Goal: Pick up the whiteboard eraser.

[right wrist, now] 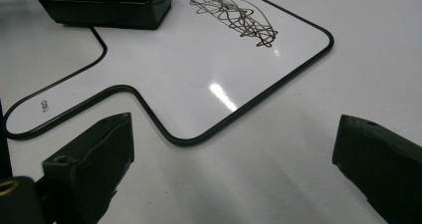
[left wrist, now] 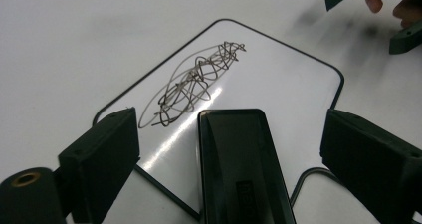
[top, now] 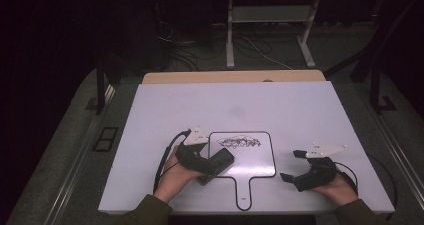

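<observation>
- At the lower middle of the high view lies a small paddle-shaped whiteboard with a black rim, flat on the white table, its handle toward the frame's bottom edge. A dark scribble crosses its upper part. A black eraser block rests on the board's lower left corner, and the left gripper, held in the left hand, sits right at it. The right gripper lies at lower right, well apart from the board.
- In the left gripper view, the eraser block runs up from the bottom centre between the two jaws, which stand wide apart with a clear gap on each side; nothing is clamped. The scribble sits just beyond the block's far end. I judge the block light and rigid, with a glossy top likely to slip, so its long sides are the place to grip.
- In the right gripper view, the jaws stand wide at lower left and lower right, holding nothing, over bare table. The whiteboard fills the upper half and the eraser block sits at upper left. The board looks thin, stiff and slick; its handle seems the best hold.
</observation>
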The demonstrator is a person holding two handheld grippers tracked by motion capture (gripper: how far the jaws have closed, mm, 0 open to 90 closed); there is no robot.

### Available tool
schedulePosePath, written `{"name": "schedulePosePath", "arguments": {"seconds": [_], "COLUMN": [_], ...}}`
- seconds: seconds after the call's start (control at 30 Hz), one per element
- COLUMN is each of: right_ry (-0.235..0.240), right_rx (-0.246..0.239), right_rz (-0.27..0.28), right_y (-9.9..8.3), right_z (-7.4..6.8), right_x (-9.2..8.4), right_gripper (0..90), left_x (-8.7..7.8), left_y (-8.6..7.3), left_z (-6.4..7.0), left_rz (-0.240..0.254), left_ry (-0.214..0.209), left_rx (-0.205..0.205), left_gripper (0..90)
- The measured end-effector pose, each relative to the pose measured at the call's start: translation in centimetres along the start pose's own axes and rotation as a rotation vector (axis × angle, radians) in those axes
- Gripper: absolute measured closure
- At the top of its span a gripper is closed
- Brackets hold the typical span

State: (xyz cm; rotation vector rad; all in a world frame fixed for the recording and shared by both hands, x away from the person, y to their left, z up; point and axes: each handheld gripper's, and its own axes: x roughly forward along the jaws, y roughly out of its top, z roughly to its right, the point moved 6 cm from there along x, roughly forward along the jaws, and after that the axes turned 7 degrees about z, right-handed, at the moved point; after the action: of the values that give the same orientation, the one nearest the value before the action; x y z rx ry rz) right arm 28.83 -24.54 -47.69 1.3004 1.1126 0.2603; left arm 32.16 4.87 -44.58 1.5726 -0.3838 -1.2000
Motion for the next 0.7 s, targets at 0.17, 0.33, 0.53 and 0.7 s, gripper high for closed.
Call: {"name": "schedulePosePath", "arguments": {"seconds": [0.17,0.33,0.53,0.7], "right_ry": [-0.001,-0.004,-0.009,-0.007], "right_rx": [-0.001,0.008,0.002,-0.001], "right_rz": [-0.011,-0.014,-0.015,-0.023], "right_y": [-0.2,-0.3,-0.3,-0.4], "right_z": [-0.1,0.0,0.0,-0.1], "right_x": [0.1,0.2,0.2,0.3], "right_gripper": [1.8,1.7,1.8,1.7], "left_x": [0.2,0.4,0.5,0.7], "left_y": [-0.7,-1.1,-1.7,-2.3], "left_z": [0.1,0.2,0.3,0.6], "left_rz": [-0.042,-0.083,-0.110,-0.152], "left_ry": [-0.004,0.012,0.010,0.009], "left_rx": [0.013,0.029,0.018,0.024], "left_gripper": [13.0,15.1,19.1,23.9]}}
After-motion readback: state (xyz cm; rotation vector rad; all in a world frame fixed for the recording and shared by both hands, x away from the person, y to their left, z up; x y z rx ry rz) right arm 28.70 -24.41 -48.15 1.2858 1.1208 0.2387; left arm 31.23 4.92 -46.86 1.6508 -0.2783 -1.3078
